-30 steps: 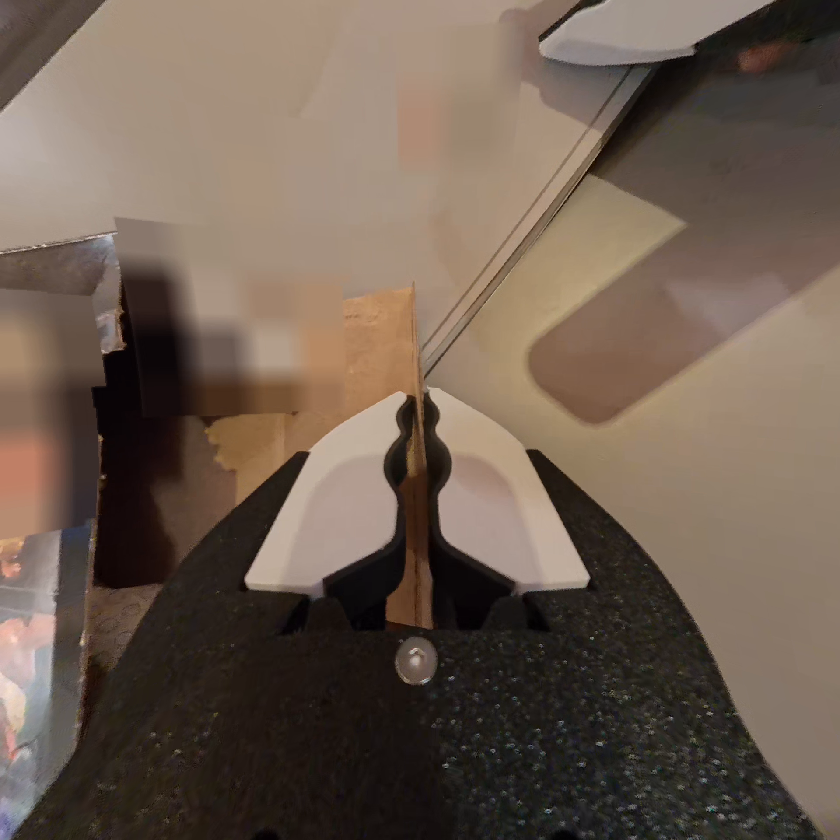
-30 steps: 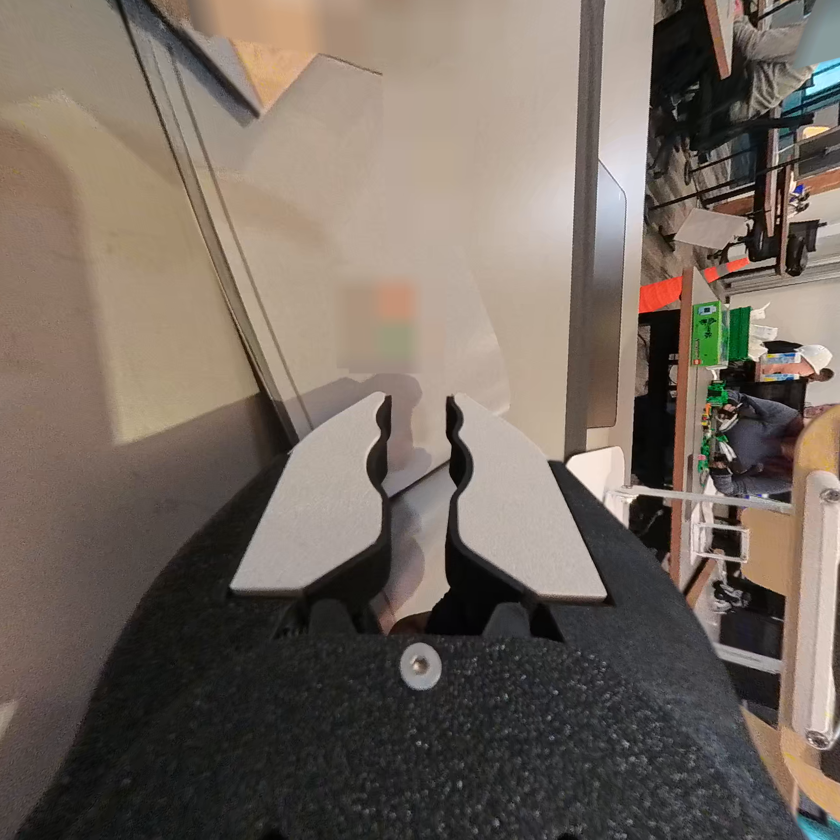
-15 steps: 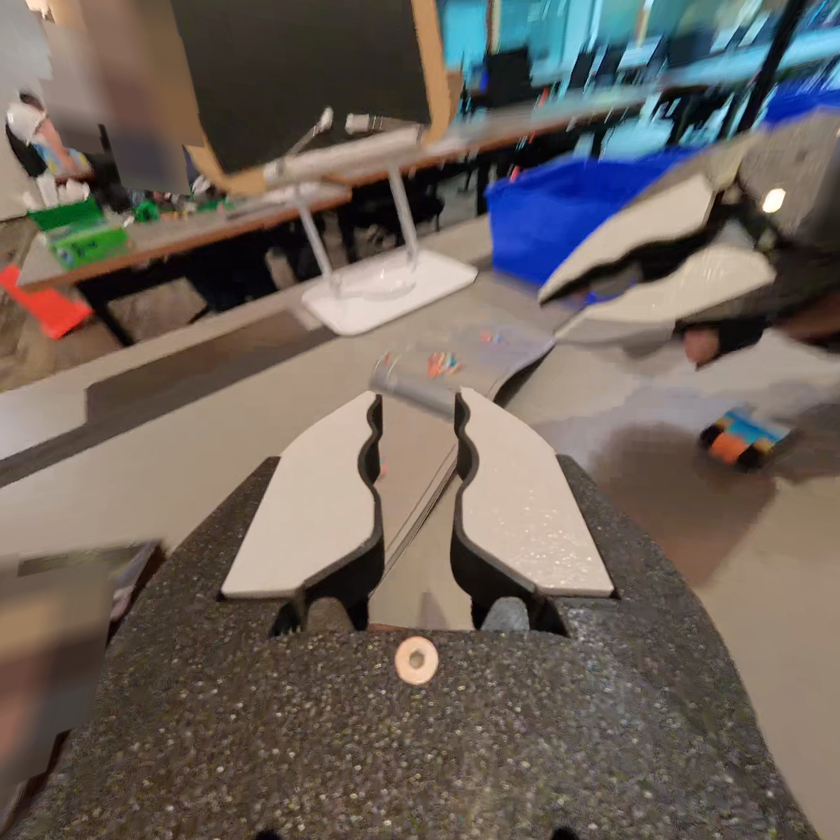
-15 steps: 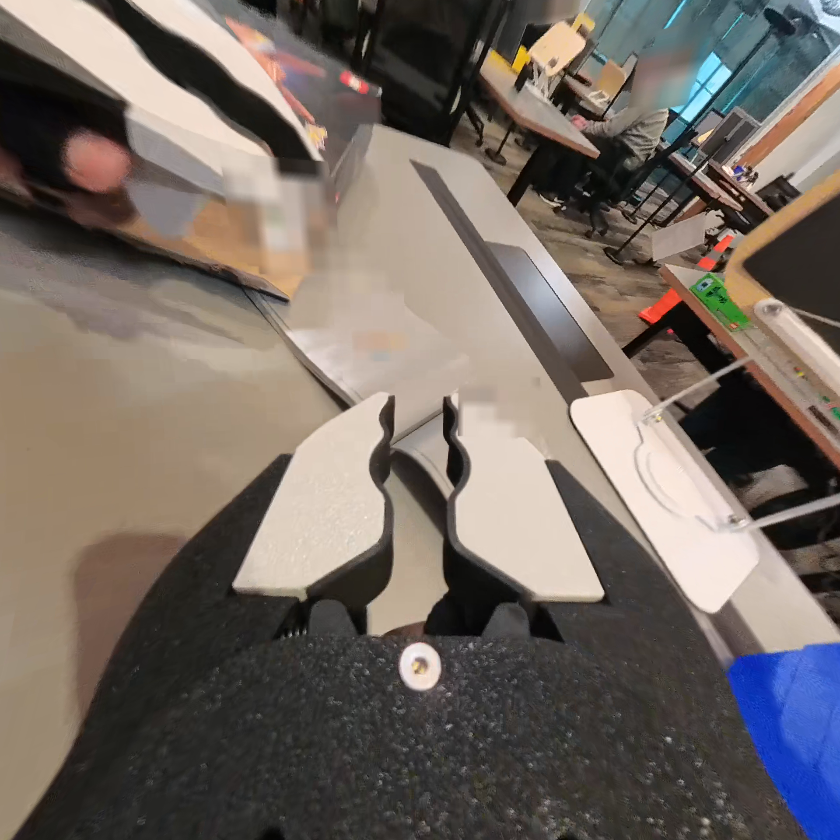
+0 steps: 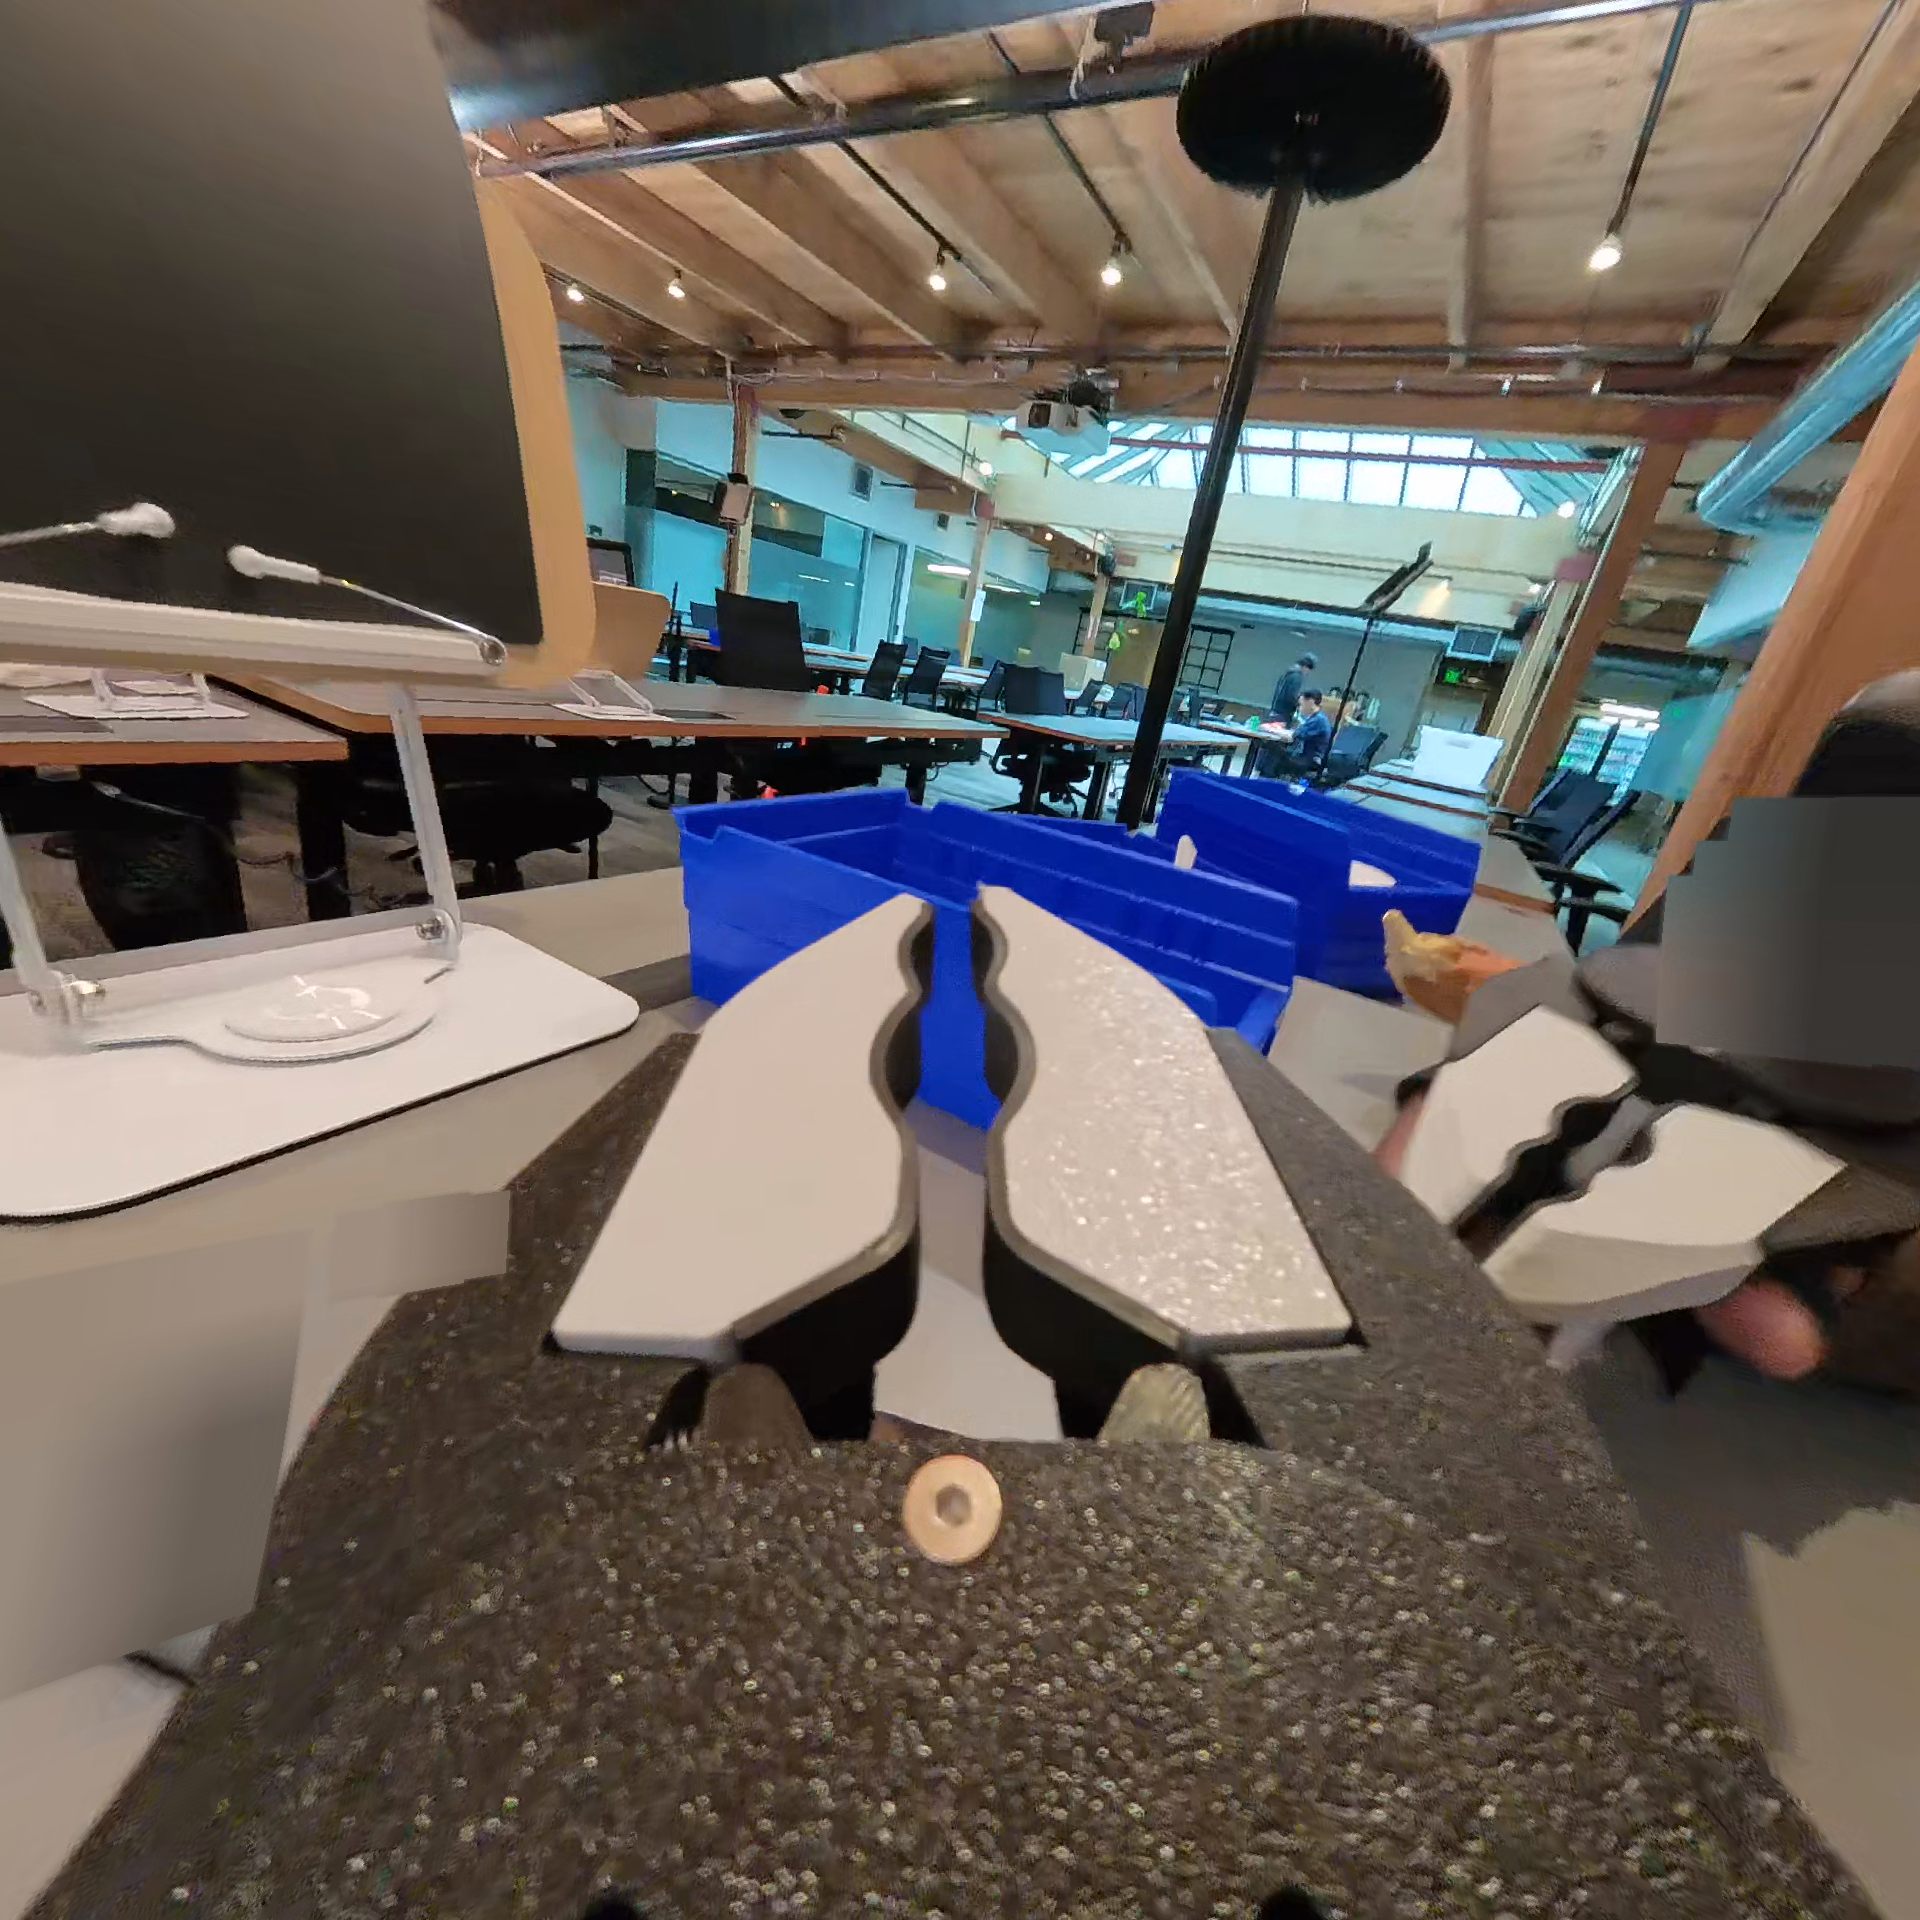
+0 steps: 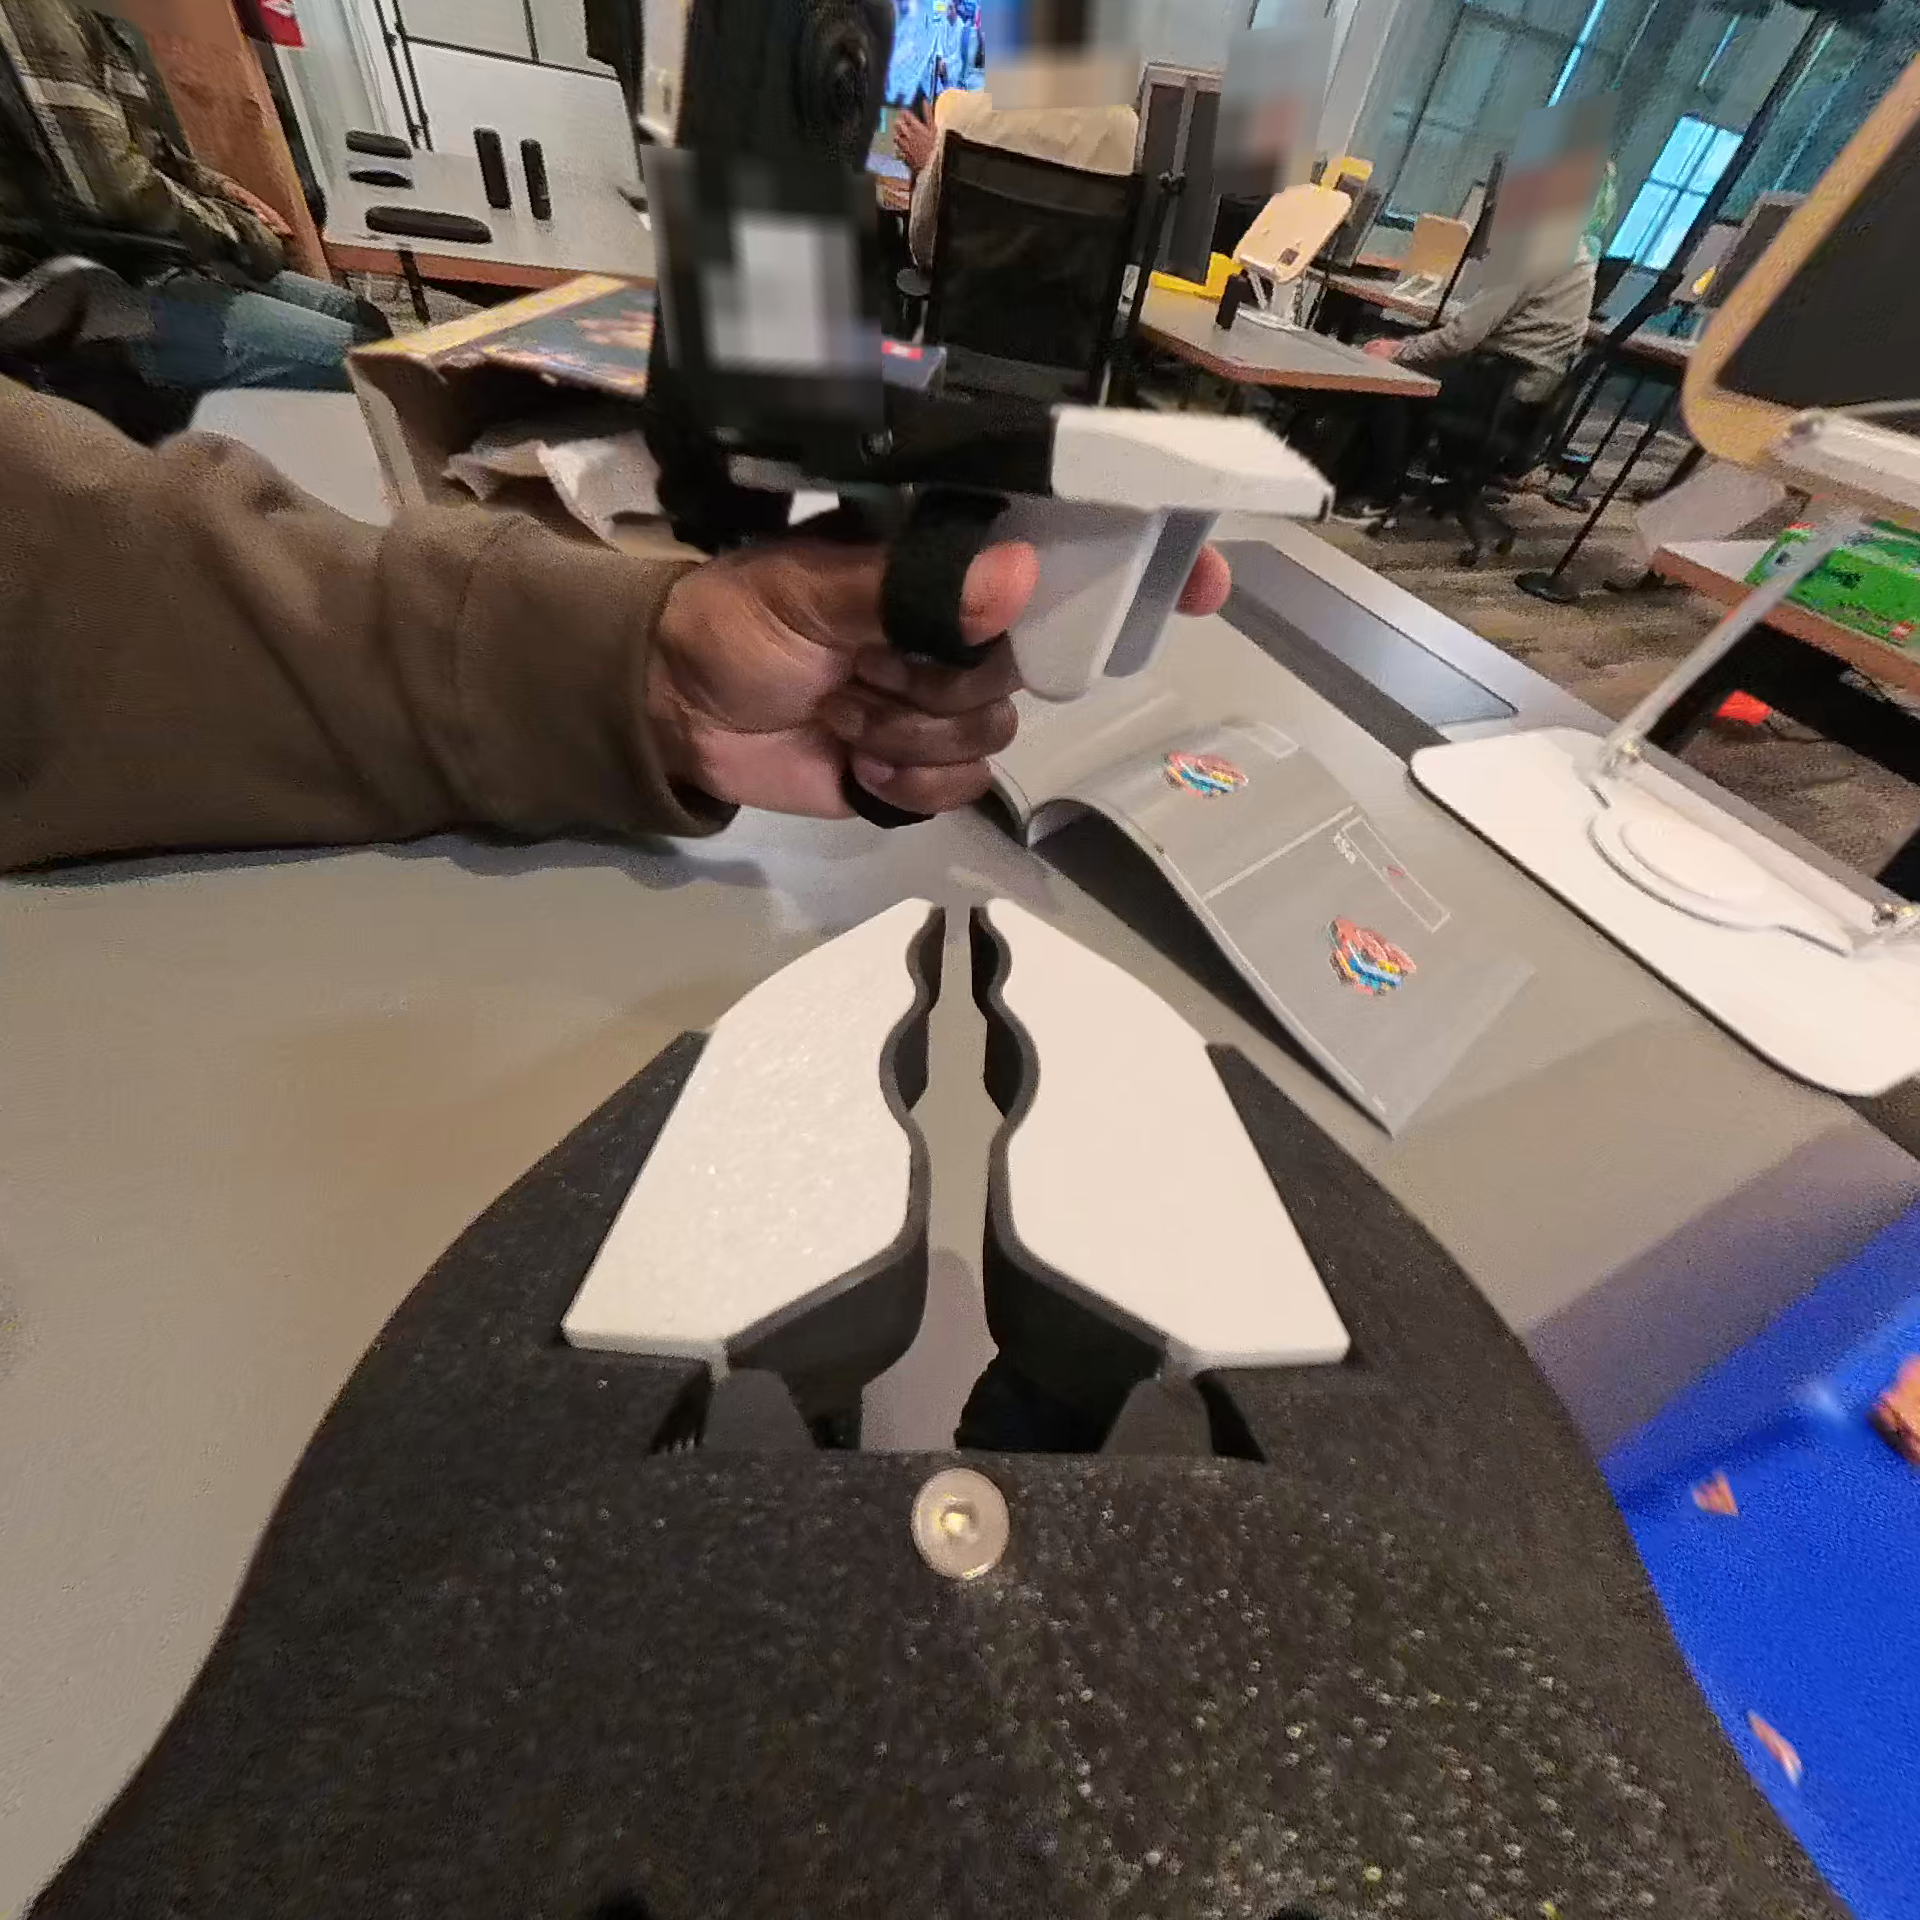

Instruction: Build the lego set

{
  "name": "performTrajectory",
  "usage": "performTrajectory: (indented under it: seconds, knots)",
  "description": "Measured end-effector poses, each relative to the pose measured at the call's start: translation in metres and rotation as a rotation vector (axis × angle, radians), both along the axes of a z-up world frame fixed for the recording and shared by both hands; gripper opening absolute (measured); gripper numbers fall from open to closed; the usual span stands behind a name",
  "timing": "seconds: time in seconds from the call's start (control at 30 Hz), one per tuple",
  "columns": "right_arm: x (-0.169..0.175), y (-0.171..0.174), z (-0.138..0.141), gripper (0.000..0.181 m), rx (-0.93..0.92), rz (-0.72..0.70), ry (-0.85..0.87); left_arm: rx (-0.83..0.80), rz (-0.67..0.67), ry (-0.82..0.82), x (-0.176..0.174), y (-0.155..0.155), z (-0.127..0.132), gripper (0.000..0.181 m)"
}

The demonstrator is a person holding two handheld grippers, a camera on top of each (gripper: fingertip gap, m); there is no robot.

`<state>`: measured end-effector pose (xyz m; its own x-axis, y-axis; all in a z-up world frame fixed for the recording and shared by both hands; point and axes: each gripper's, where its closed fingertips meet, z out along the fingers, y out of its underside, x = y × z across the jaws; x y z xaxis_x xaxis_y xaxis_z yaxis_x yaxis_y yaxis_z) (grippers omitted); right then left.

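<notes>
Left gripper (image 5: 951,920), seen from its own wrist camera: the two pale fingers stand a narrow gap apart at the tips, with nothing between them. Beyond the tips sits a row of blue plastic bins (image 5: 831,894) on the grey table (image 5: 260,1143). To the left of the bins stands a white tablet stand (image 5: 520,1013) on clear legs, carrying a dark screen (image 5: 208,312). At the right edge the right gripper (image 5: 1590,1153) appears farther off, its fingers parted and empty.

Right gripper (image 6: 958,914), seen from its own wrist camera: the jaws are likewise slightly parted, gripping nothing, and hover above the bare table (image 6: 312,1039). Ahead of the tips an instruction booklet (image 6: 1299,914) lies open on the table, its pages showing small coloured build diagrams. Above the booklet's left edge a person's hand (image 6: 831,686) in a brown sleeve (image 6: 260,644) holds the left gripper (image 6: 1164,540) by its handle, clear of the surface. Behind that hand an opened Lego box (image 6: 499,364) rests at the far side of the table. A blue bin (image 6: 1787,1507) at lower right contains a few small loose bricks (image 6: 1901,1408), blurred in this view. The white stand base (image 6: 1621,873) lies just right of the booklet.
</notes>
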<state>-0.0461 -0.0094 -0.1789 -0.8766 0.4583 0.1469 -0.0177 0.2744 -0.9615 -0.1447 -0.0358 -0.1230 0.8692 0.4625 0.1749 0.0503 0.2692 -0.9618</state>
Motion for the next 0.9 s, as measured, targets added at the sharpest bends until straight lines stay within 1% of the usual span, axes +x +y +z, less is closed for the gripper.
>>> performTrajectory:
  seconds: [0.03, 0.13, 0.2, 0.27, 0.37, 0.5, 0.57, 0.63, 0.73, 0.9]
  knots:
    - [0.002, 0.009, 0.000, 0.004, 0.000, -0.010, -0.004, -0.014, 0.006, 0.012, -0.002, 0.005, -0.007, 0.013]
    - [0.005, 0.042, 0.008, 0.005, 0.022, -0.060, -0.003, -0.125, -0.032, 0.059, 0.002, 0.019, -0.032, 0.030]
    - [0.001, 0.072, 0.016, 0.005, 0.066, -0.111, 0.004, -0.178, -0.036, 0.123, 0.008, 0.022, -0.037, 0.036]
    - [-0.010, 0.104, 0.025, 0.005, 0.136, -0.172, 0.020, -0.212, -0.031, 0.143, 0.012, 0.024, -0.039, 0.034]
    - [-0.036, 0.156, 0.043, 0.006, 0.291, -0.283, 0.098, -0.304, -0.042, 0.188, 0.020, 0.030, -0.050, 0.021]
    - [-0.075, 0.208, 0.050, 0.006, 0.524, -0.341, 0.152, -0.331, -0.063, 0.226, 0.028, 0.033, -0.053, 0.014]
    - [-0.091, 0.225, 0.050, 0.009, 0.596, -0.349, 0.161, -0.334, -0.065, 0.218, 0.028, 0.031, -0.055, 0.015]
    - [-0.099, 0.237, 0.051, 0.010, 0.608, -0.360, 0.164, -0.310, -0.065, 0.213, 0.029, 0.028, -0.052, 0.015]
    - [-0.097, 0.249, 0.051, 0.012, 0.589, -0.356, 0.155, -0.246, -0.082, 0.185, 0.031, 0.021, -0.045, 0.015]
    - [-0.092, 0.273, 0.044, 0.012, 0.592, -0.344, 0.124, -0.144, -0.165, 0.119, 0.036, 0.020, -0.038, 0.015]
